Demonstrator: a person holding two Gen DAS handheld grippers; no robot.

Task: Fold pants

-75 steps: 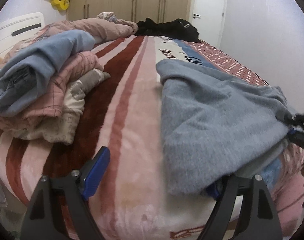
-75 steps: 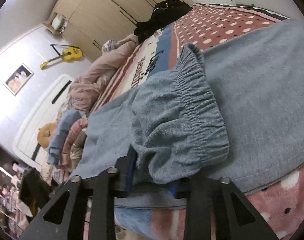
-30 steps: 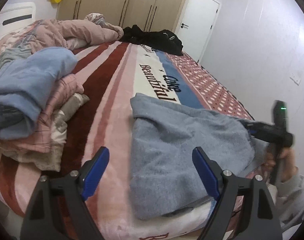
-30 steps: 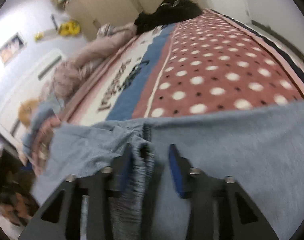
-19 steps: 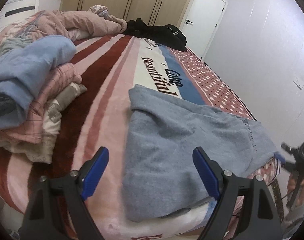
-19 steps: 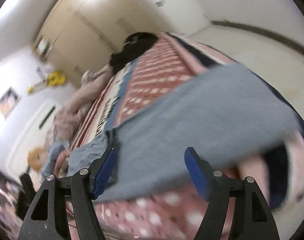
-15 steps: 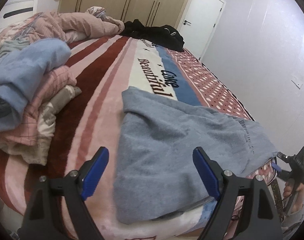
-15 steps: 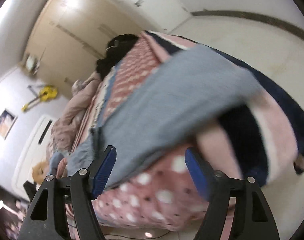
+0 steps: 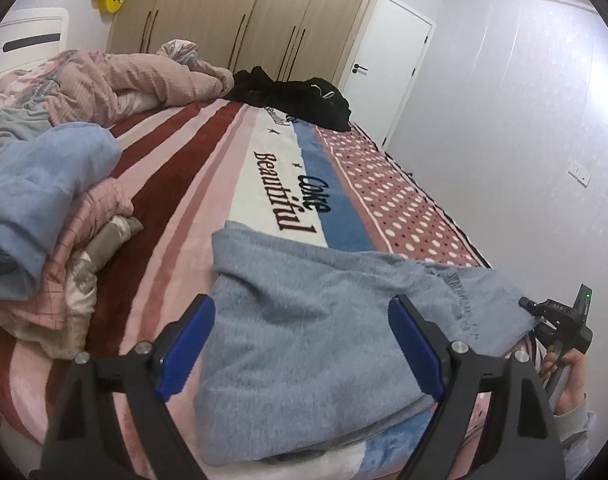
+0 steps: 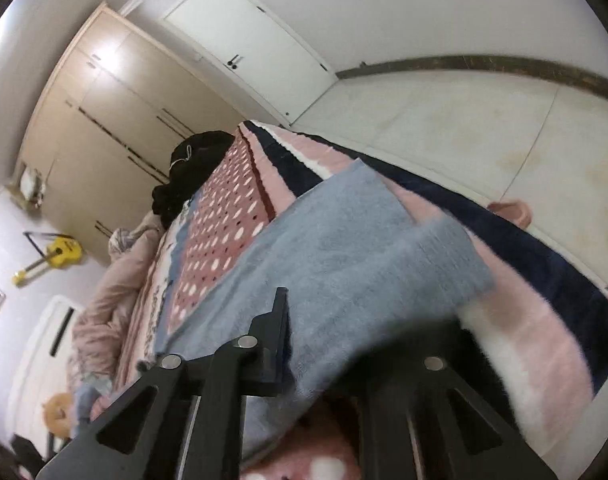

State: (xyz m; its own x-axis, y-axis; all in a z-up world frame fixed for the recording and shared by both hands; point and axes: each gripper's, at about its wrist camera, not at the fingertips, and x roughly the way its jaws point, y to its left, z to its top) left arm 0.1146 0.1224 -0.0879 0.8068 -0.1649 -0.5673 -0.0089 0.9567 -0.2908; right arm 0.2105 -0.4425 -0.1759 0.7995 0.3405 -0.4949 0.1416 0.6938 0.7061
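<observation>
Left wrist view: the left gripper (image 9: 300, 340) hangs above the near edge of the bed with its blue pads (image 9: 186, 344) wide apart and nothing between them. Under it the grey-blue pants (image 9: 323, 340) lie folded across the striped blanket (image 9: 176, 208), their lower edge reaching the bed's near side. A heap of clothes (image 9: 44, 216) sits to the left, well apart from the pants, and a black garment (image 9: 296, 96) lies at the far end before the wardrobe (image 9: 240, 20). At the right edge of the pants a hand (image 9: 571, 376) holds the right gripper (image 9: 523, 304), whose tip meets the cloth's corner.

Right wrist view: the picture is tilted and the near cloth is blurred. The right gripper (image 10: 300, 364) has just been closing, with the pants (image 10: 343, 264) between its fingers; its jaws seem drawn together on the edge of the fabric, though the right finger is mostly hidden behind the cloth. The pants drape over the bed's side, across the dotted part of the blanket (image 10: 224, 216). Beyond are a white door (image 10: 256, 48) and a yellow guitar (image 10: 56, 256) on the wall.
</observation>
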